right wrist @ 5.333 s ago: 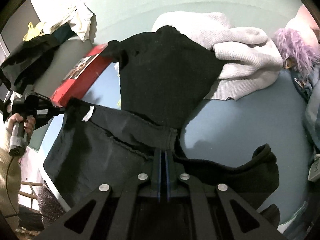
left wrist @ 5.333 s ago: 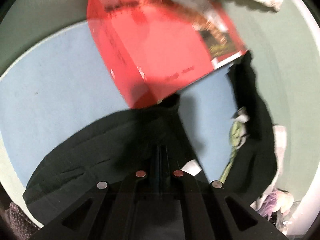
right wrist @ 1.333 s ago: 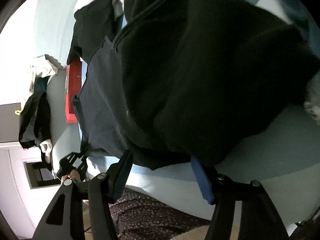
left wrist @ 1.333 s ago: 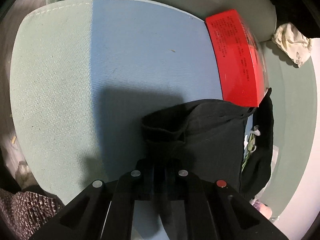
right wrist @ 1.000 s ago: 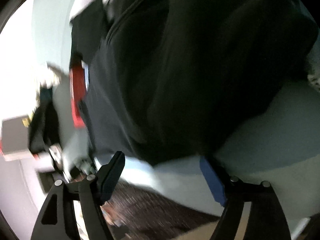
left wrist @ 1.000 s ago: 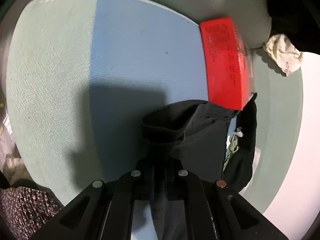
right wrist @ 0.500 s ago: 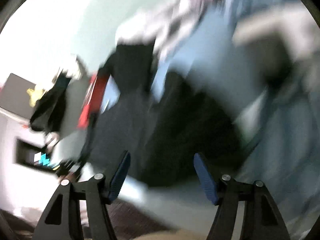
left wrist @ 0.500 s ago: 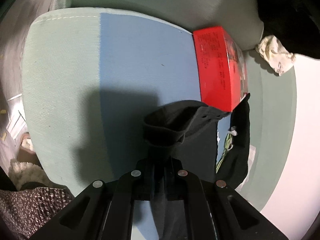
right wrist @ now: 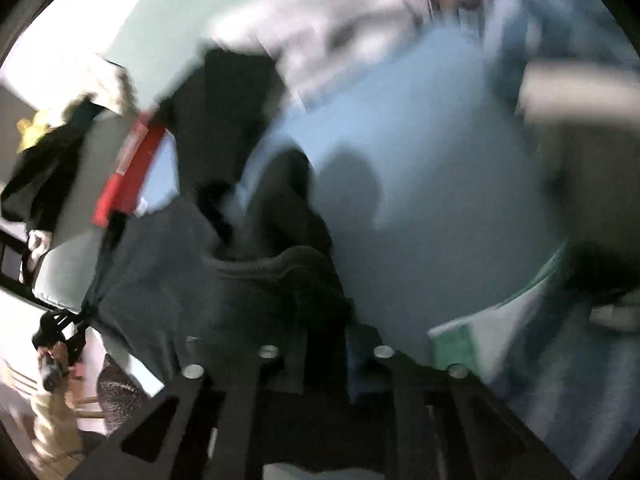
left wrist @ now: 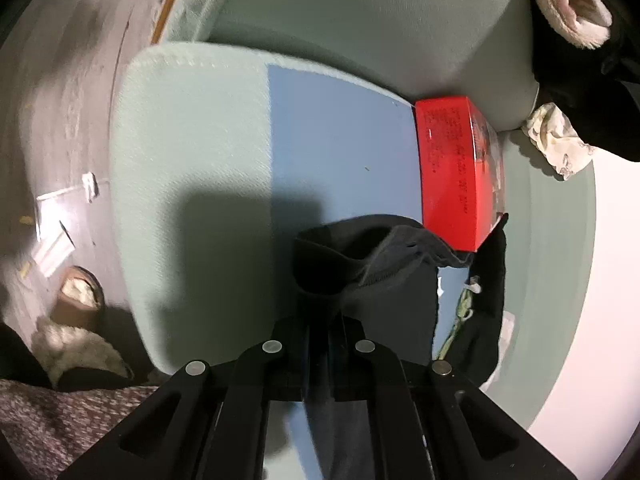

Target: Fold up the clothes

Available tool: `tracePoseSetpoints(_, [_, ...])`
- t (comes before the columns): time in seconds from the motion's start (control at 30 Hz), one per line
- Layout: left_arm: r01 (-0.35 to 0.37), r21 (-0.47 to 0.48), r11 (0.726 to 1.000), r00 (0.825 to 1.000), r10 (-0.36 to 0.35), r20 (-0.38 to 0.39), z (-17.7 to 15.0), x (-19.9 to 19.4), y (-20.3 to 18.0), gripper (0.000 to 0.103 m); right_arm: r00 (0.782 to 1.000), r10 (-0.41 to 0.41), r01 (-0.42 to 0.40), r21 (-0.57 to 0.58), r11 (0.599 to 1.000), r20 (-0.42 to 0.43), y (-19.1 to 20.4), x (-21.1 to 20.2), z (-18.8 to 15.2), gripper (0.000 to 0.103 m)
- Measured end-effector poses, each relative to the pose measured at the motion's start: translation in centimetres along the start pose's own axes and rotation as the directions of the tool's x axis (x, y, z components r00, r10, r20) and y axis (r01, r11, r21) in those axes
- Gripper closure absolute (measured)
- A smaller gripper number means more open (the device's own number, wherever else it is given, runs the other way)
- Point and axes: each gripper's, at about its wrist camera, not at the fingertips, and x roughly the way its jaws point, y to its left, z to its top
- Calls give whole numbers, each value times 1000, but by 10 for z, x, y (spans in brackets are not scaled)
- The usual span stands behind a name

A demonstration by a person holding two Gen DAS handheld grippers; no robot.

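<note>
A black garment lies on the blue sheet over the pale green cushion. My left gripper is shut on its bunched edge and holds that edge a little above the sheet. In the blurred right wrist view the same black garment spreads to the left. My right gripper is closing, its jaws nearly together with a fold of the dark cloth between them. The left gripper shows there too, held by a hand at the garment's far left edge.
A red box stands against the sofa back, touching the garment's far corner. More dark and pale clothes hang over the backrest. Slippers and paper scraps lie on the floor at left. A blurred pale clothes pile lies beyond.
My right gripper's wide jaws have come together on the garment's edge, while its view rolled and lifted. My left gripper has drawn back and up slightly, still holding the cloth.
</note>
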Motion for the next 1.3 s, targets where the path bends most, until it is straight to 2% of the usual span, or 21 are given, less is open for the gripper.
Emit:
tracePoseSetpoints(0.17, [-19, -2, 1000, 999, 19, 28, 2, -8, 4, 97, 992, 37, -22, -127, 992, 117, 36, -44, 10, 91])
tracePoseSetpoints(0.27, [-22, -14, 1000, 999, 23, 22, 3, -8, 10, 97, 986, 44, -9, -214, 977, 158, 63, -38, 35, 91])
tracePoseSetpoints(0.33, [-25, -15, 1000, 999, 26, 25, 2, -8, 11, 97, 989, 4, 28, -215, 976, 148, 64, -24, 48, 90])
tracePoseSetpoints(0.37, [-27, -16, 999, 999, 28, 28, 1, -7, 12, 97, 990, -16, 47, -216, 975, 143, 64, -17, 54, 85])
tracePoseSetpoints(0.43, [-34, -22, 999, 999, 34, 25, 0, -6, 13, 97, 992, -85, 100, -179, 979, 89, 54, 5, 65, 63])
tracePoseSetpoints(0.47, [-31, -31, 999, 999, 31, 21, 0, -5, 14, 97, 991, -127, 133, -143, 981, 47, 45, 18, 69, 49])
tracePoseSetpoints(0.53, [-25, -38, 999, 1000, 26, 16, 0, -5, 16, 97, 986, -166, 166, -13, 986, 10, 18, 20, 69, 48])
tracePoseSetpoints(0.57, [-27, -35, 999, 1000, 27, 15, 0, -5, 16, 97, 991, -131, 129, 51, 990, 42, 8, 8, 63, 45])
tracePoseSetpoints(0.6, [-28, -33, 999, 999, 29, 14, 0, -5, 16, 97, 992, -97, 88, 113, 990, 75, -3, -5, 57, 35])
tracePoseSetpoints(0.67, [-40, -25, 999, 999, 41, 13, 0, -4, 14, 97, 988, -36, 3, 216, 976, 150, -22, -33, 41, 25])
tracePoseSetpoints(0.73, [-57, -13, 998, 998, 57, 14, -1, -3, 11, 97, 988, 20, -57, 241, 969, 154, -30, -50, 20, 25])
tracePoseSetpoints(0.83, [-58, -17, 998, 998, 58, 10, -1, -2, 13, 97, 998, 64, -68, 259, 964, 22, -27, -33, -19, 29])
tracePoseSetpoints(0.93, [-57, -23, 998, 998, 57, 5, -1, -1, 16, 97, 993, 88, -62, 280, 958, -79, -19, -2, -47, 38])
tracePoseSetpoints(0.97, [-55, -25, 998, 998, 55, 3, -1, -1, 17, 97, 994, 87, -64, 271, 960, -72, -15, 4, -47, 38])
tracePoseSetpoints(1.03, [-47, -35, 998, 999, 46, -3, -1, -1, 19, 97, 995, 84, -67, 253, 965, -57, -8, 15, -47, 30])
tracePoseSetpoints(1.07, [-46, -37, 998, 999, 46, -4, -1, -1, 20, 97, 995, 83, -69, 244, 967, -49, -5, 21, -46, 22])
tracePoseSetpoints(1.1, [-46, -38, 998, 999, 45, -4, -1, 0, 20, 97, 996, 80, -68, 232, 970, -43, -1, 27, -46, 22])
tracePoseSetpoints(1.13, [-48, -39, 998, 999, 48, -3, -1, 0, 20, 97, 997, 63, -52, 190, 980, -50, 6, 28, -42, 31])
tracePoseSetpoints(1.17, [-50, -40, 998, 999, 50, 0, -2, 0, 20, 97, 996, 64, -54, 152, 987, -58, 12, 31, -38, 72])
tracePoseSetpoints(1.2, [-47, -44, 998, 999, 48, 2, -3, 0, 20, 97, 995, 82, -72, 151, 986, -62, 16, 32, -37, 86])
tracePoseSetpoints(1.3, [-33, -45, 998, 999, 33, 6, -5, -4, 18, 97, 991, 135, -131, 149, 980, -15, 28, 10, -33, 91])
